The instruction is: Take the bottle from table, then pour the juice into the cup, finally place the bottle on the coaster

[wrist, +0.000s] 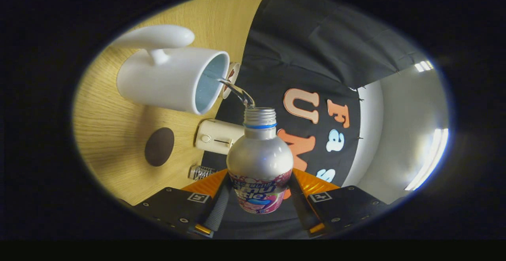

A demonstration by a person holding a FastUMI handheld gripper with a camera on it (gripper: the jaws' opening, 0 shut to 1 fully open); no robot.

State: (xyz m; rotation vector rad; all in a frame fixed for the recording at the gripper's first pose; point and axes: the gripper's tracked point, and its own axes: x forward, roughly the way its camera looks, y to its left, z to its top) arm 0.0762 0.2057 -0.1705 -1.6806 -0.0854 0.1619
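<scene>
The gripper (259, 197) sits at the bottom centre of the frame, its two fingers clamped on the lower body of the bottle (259, 162), one on each side of the label. That low grip leaves the shoulder and open neck free, so the mouth can reach forward past the fingers.

The whole view is rolled: the wooden table (114, 134) fills the left of the frame like a wall, which suggests the gripper is tipped over to pour. A thin stream of juice (237, 91) arcs from the bottle's threaded mouth, up and to the left in the frame, into the open rim of the white cup (170, 79) in the upper left. The cup's handle points to the top of the frame, and its mouth faces the bottle, close but not touching.

The dark round coaster (159, 146) lies on the table at the left centre, below the cup in the frame and well clear of it, ready to take the bottle afterwards. A cream-coloured box (215, 136) and a small metal cap-like piece (200, 172) lie nearby, between coaster and bottle.

The pouring step appears to be under way; the placing is not yet done.
</scene>
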